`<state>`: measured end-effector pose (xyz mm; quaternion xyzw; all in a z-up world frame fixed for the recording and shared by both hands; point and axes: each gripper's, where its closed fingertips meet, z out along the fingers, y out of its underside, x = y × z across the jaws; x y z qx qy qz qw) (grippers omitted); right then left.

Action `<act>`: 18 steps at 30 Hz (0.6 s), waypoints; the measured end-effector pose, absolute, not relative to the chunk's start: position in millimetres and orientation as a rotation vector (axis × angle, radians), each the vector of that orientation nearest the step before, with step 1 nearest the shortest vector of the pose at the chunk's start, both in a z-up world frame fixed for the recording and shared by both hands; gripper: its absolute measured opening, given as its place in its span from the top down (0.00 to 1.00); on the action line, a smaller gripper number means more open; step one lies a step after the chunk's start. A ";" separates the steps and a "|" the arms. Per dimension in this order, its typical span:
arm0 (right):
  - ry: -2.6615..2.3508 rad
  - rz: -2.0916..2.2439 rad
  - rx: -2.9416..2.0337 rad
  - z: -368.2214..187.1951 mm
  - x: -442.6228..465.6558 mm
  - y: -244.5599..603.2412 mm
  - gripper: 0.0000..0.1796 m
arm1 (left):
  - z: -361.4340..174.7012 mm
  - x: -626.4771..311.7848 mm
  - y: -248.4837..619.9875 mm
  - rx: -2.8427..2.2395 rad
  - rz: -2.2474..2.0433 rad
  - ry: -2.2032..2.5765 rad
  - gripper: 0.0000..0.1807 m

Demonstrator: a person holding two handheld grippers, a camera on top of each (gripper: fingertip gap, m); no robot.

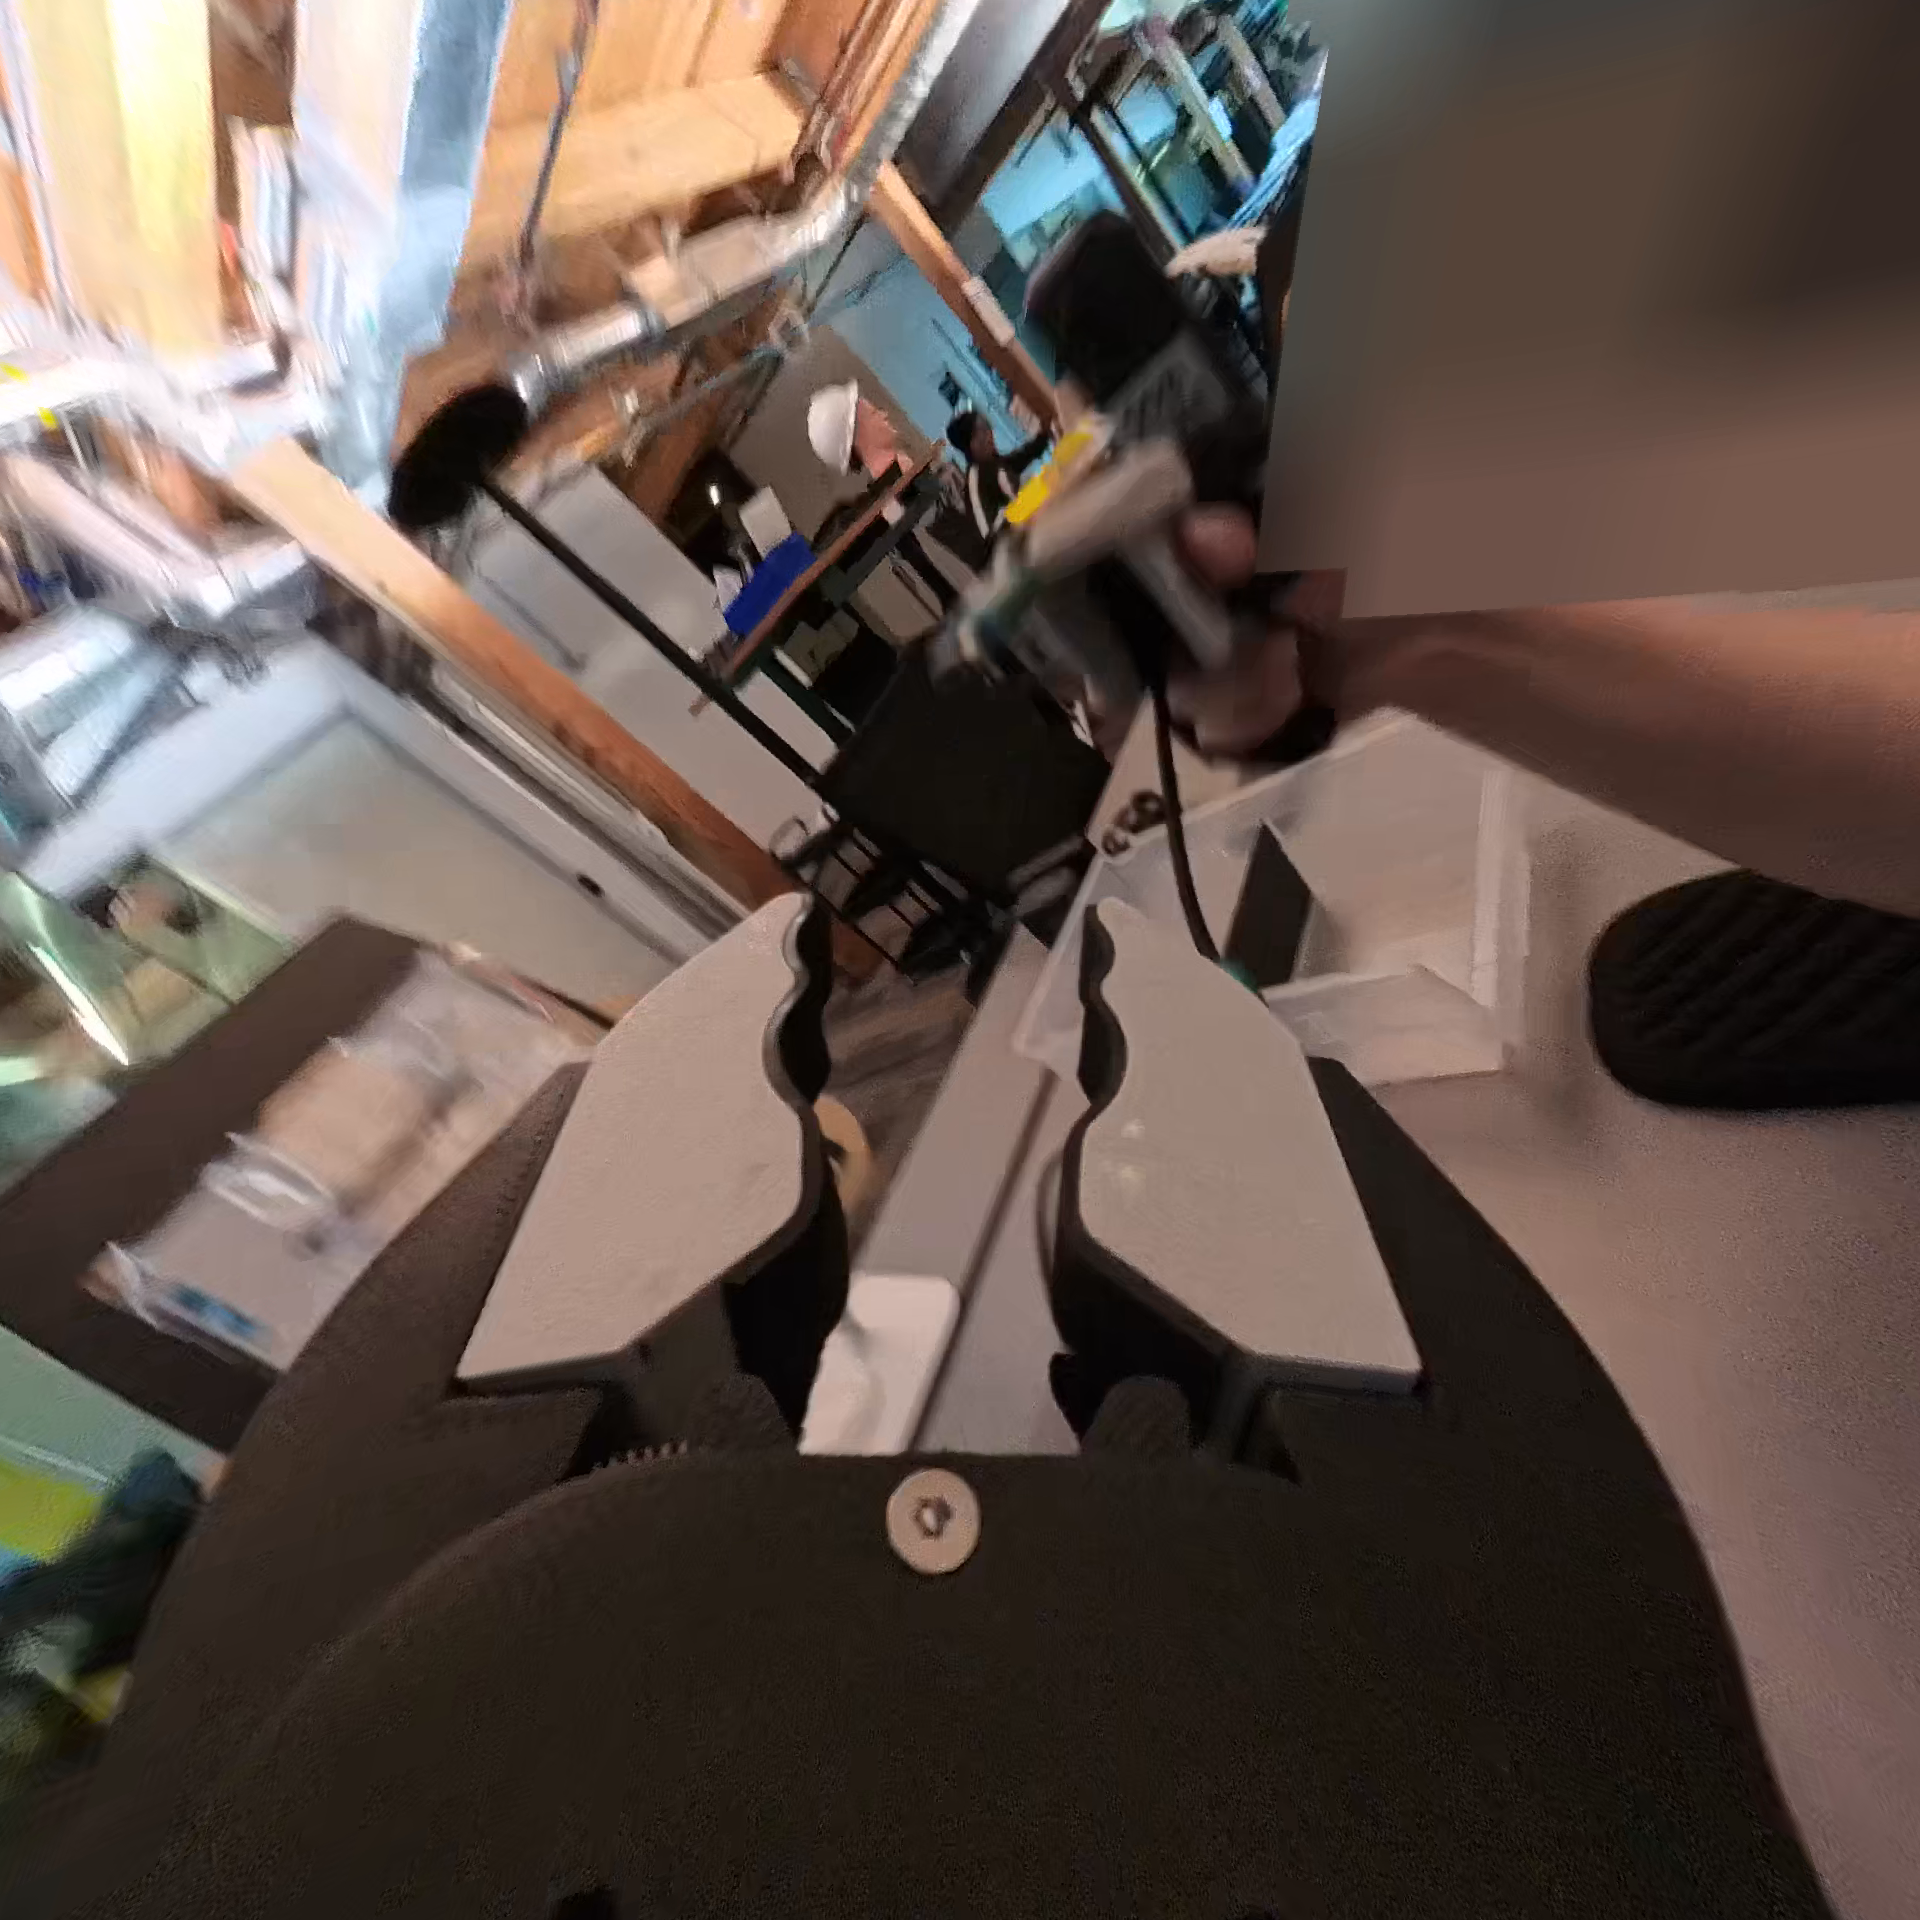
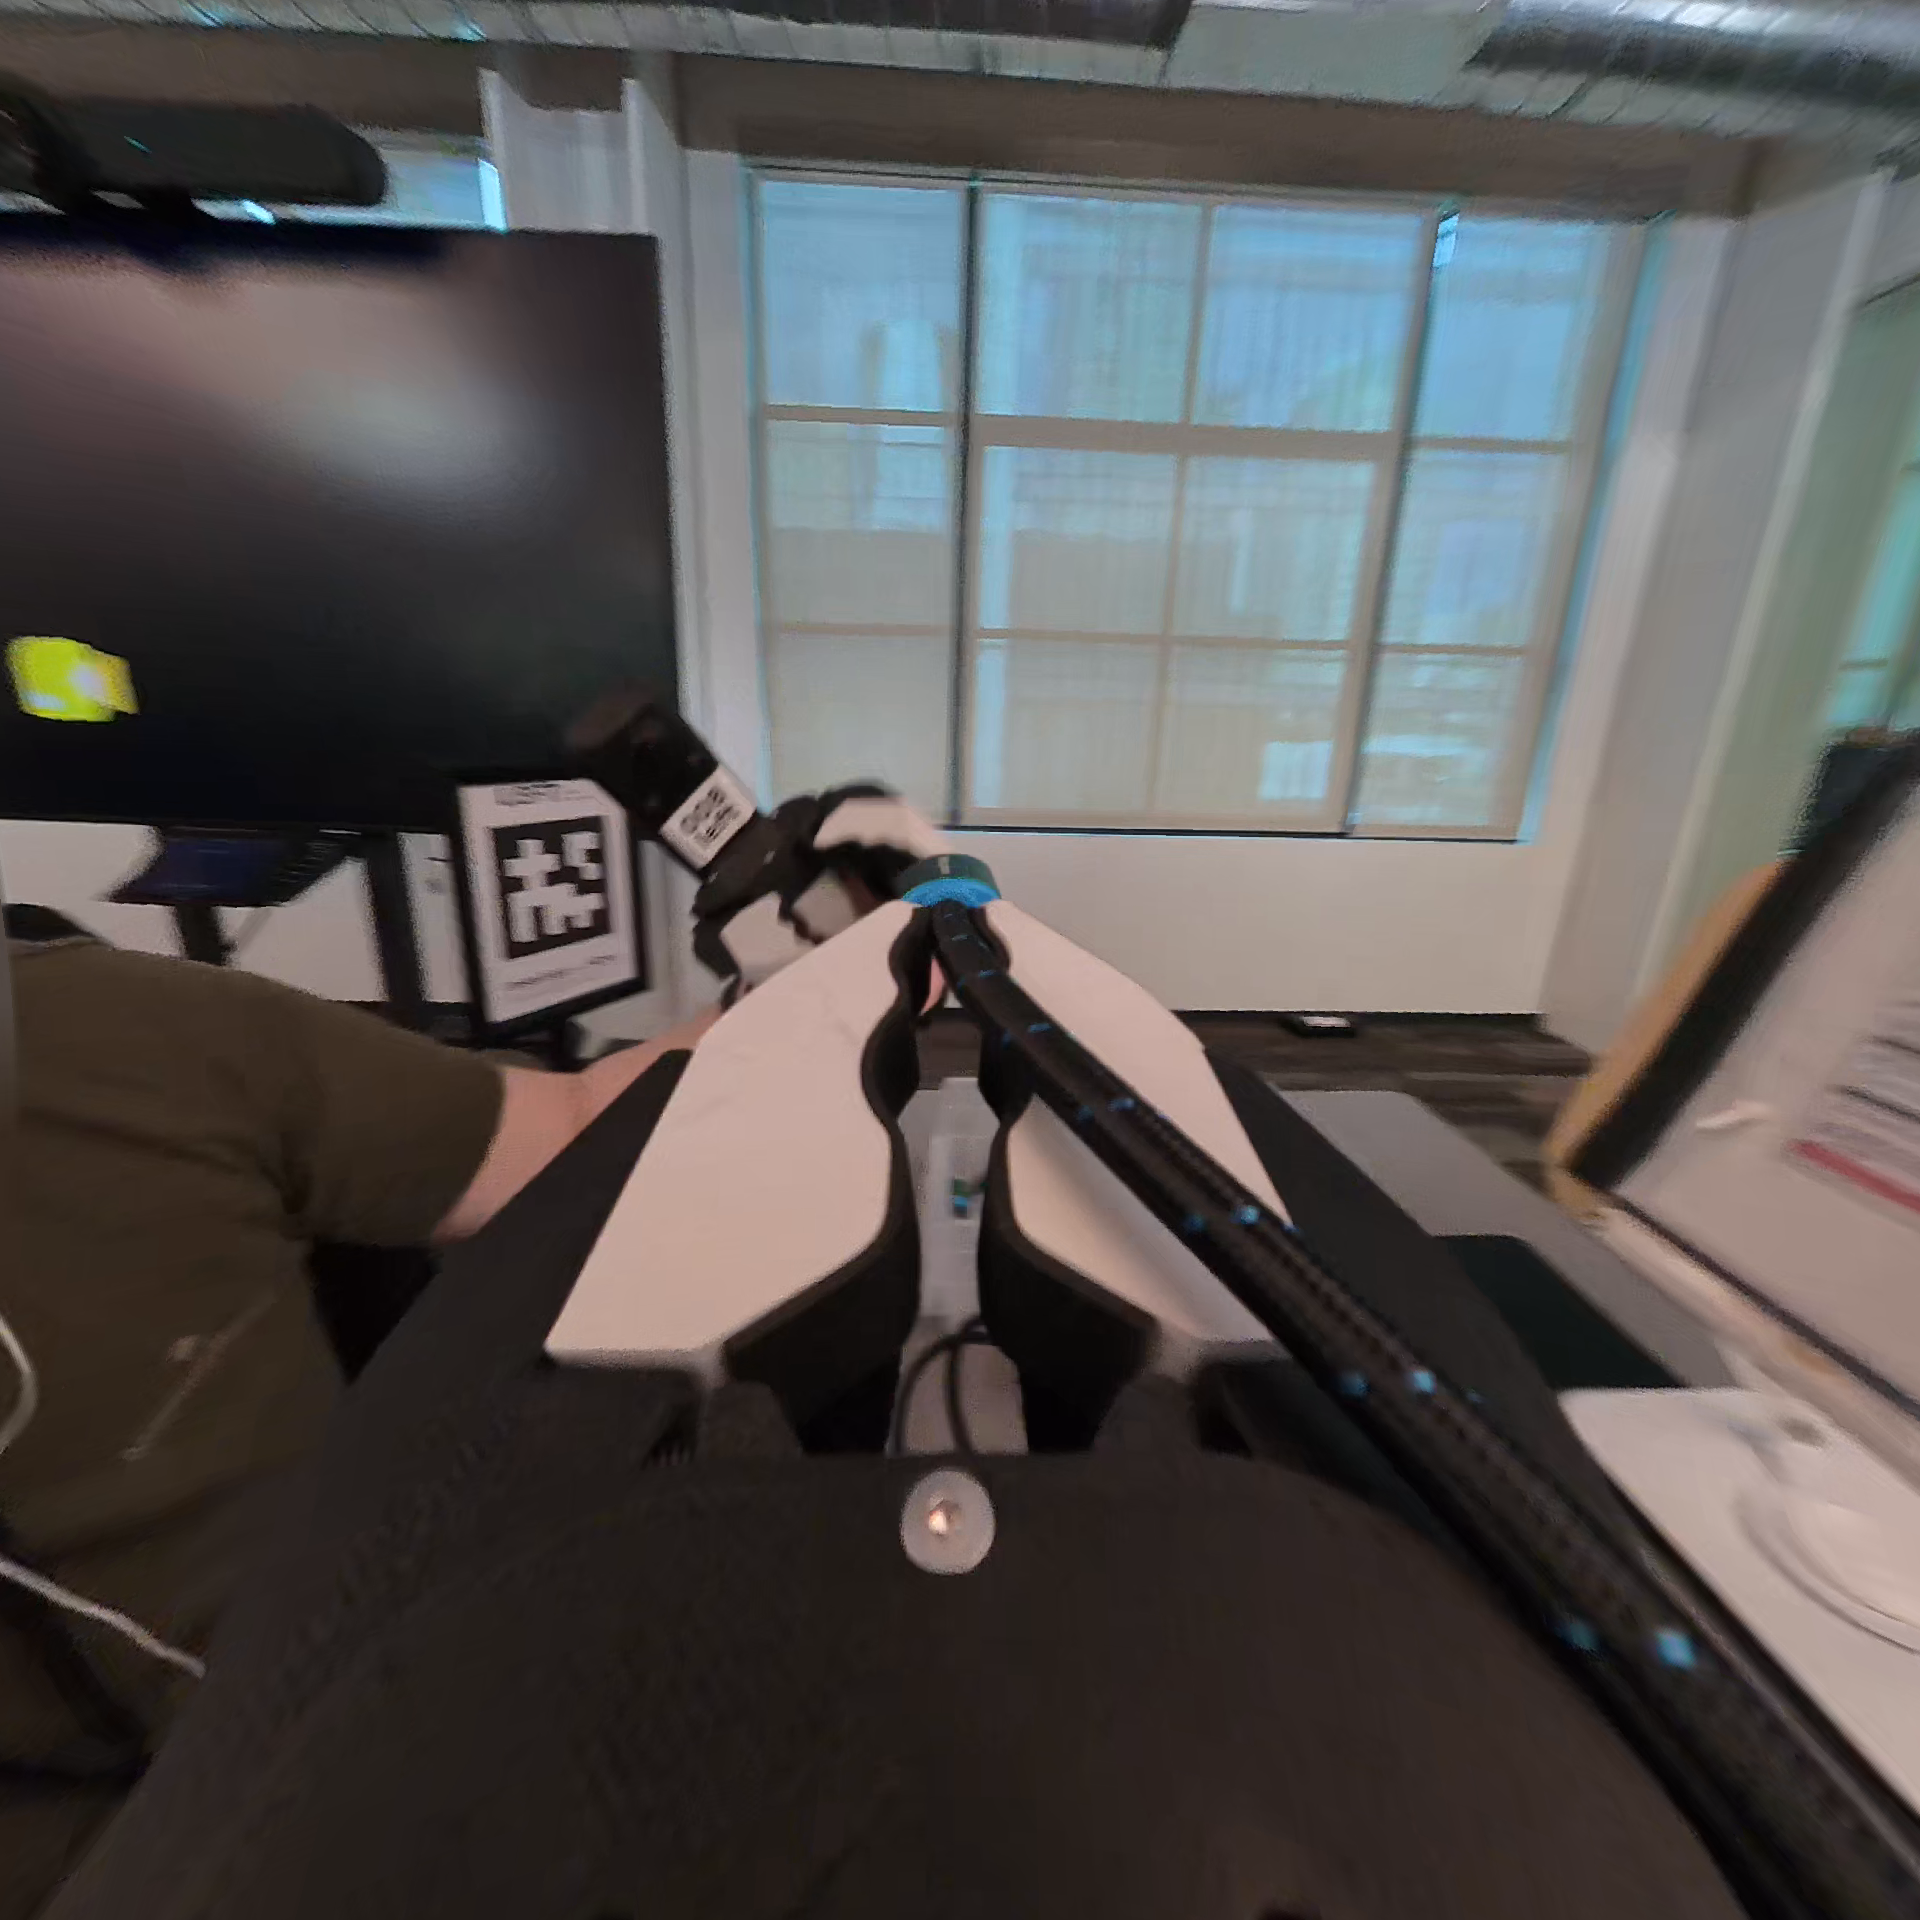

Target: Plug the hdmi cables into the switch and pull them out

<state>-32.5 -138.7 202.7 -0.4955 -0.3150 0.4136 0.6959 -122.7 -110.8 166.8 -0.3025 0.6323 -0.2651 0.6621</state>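
Note:
My right gripper (image 2: 925, 930) is shut on a black braided HDMI cable (image 2: 1247, 1226) with blue flecks. It grips the cable just behind a blue ring (image 2: 948, 888), and the cable trails back to the lower right. My left gripper (image 1: 951, 940) is open and empty above the grey table's (image 1: 1558, 1299) edge. In the left wrist view the right gripper (image 1: 982, 623) is held up by a hand (image 1: 1236, 644), with the cable (image 1: 1179, 831) hanging below it. The left gripper also shows in the right wrist view (image 2: 774, 920), just beyond my fingertips. I cannot make out the switch.
A clear plastic bin (image 1: 1371, 831) sits on the table, with a black ribbed object (image 1: 1766, 987) to its right. A black monitor (image 2: 312, 520), a marker board (image 2: 551, 894), a leaning whiteboard (image 2: 1829, 1060) and the person's sleeved arm (image 2: 229, 1195) surround the work area.

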 end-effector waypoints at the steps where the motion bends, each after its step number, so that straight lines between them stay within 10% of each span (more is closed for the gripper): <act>1: -0.687 0.859 -1.107 205.5 -23.3 -141.6 0.96 | 145.6 -122.3 -102.1 -0.753 -0.603 1.439 0.75; 9: -0.619 0.671 -1.062 223.2 14.8 -172.6 0.96 | -57.2 -71.9 -54.4 -1.187 -0.351 1.823 0.69; 18: -0.595 0.617 -1.046 227.1 34.3 -189.7 0.96 | -145.8 -38.3 -33.9 -1.654 -0.341 2.135 0.69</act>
